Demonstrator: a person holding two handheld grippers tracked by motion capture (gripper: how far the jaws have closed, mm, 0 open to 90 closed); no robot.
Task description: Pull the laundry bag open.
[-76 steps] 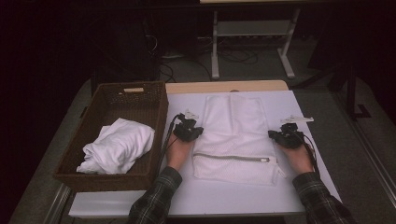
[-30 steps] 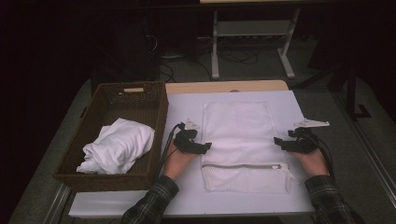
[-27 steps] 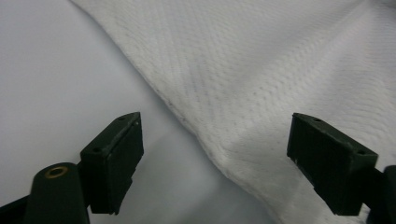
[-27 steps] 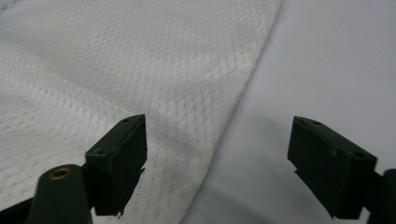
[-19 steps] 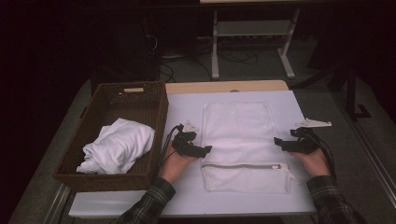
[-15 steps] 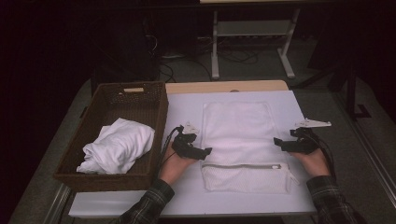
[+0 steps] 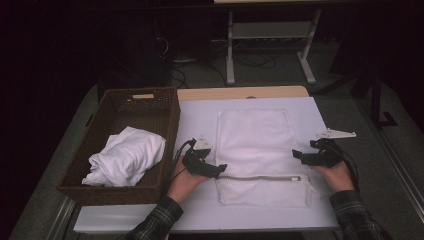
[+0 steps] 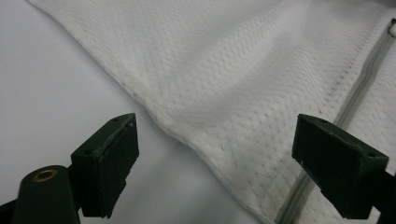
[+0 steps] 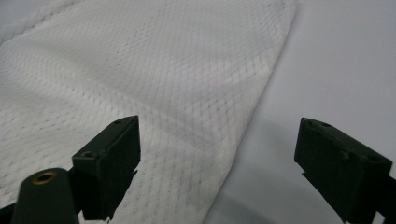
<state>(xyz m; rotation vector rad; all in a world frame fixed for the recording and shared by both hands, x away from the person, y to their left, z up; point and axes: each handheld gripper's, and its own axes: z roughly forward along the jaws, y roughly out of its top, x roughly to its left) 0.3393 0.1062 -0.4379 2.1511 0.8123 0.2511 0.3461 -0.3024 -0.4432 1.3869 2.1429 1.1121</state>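
A white mesh bag (image 7: 255, 145) with a zipper (image 7: 260, 177) across its near end lies flat on the white table (image 7: 200, 120). My left gripper (image 7: 220, 169) is at the bag's left edge by the zipper's end. Its jaws have just been opening and stand wide. In the left gripper view (image 8: 215, 158) the bag's edge (image 8: 187, 135) runs under the gap, untouched by the pads. My right gripper (image 7: 296, 155) is at the bag's right edge, its jaws also just opened. The right gripper view (image 9: 217, 163) shows the mesh edge (image 9: 247, 126) lying free between the jaws.
A dark wicker basket (image 7: 165, 105) stands on the table's left side with a bundled white cloth (image 7: 127, 155) inside. A bare wooden strip borders the table's far edge. Beyond it stand a metal frame's legs (image 7: 230, 55) and cables on the floor.
Since the earliest frame the bag has been drawn toward the person and spread flat. Both grippers have let go of its side edges, and the left hand has eased slightly back.
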